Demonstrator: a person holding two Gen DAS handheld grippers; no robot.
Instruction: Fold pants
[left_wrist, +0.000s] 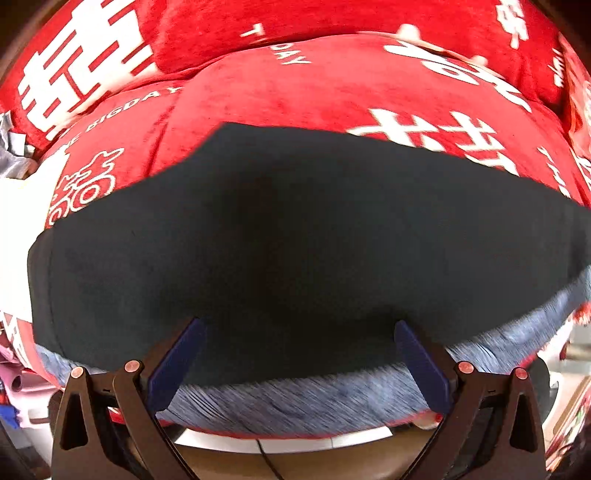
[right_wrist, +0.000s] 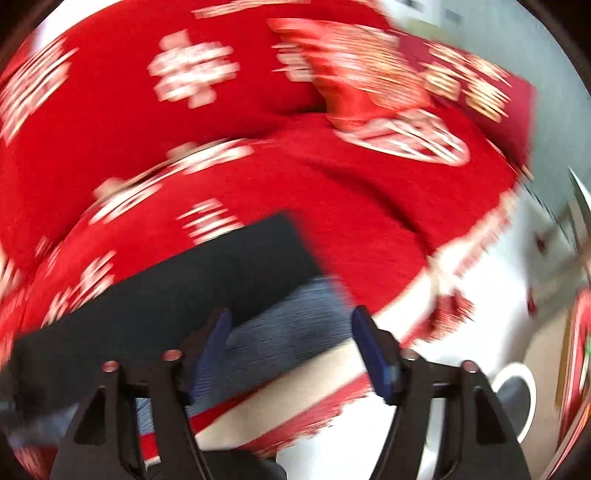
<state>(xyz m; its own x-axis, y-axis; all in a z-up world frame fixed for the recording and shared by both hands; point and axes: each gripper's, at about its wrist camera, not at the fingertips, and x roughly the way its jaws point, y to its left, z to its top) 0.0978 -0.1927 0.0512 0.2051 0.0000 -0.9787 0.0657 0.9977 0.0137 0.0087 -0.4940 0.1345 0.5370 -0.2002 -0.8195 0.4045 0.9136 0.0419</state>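
The pants lie folded into a flat dark slab on the red blanket, their near edge showing a blue-grey heathered lining under the darker top layer. Both tools hang over that near edge. The left tool is spread wide, its blue pads either side of the cloth edge but pinching nothing. The right tool is spread too, with the pants' corner below and between its jaws and not gripped; this view is smeared by motion.

By the look of it, a fold has just been laid down and let go. What is left, I judge, is one more fold or a smoothing pass: that calls for re-gripping an edge through both layers so they travel together.

The pants look like soft, matte knit, limp and apt to slide. The blanket is plush fleece with white printed characters, lumpy underneath, so the fold may not sit flat.
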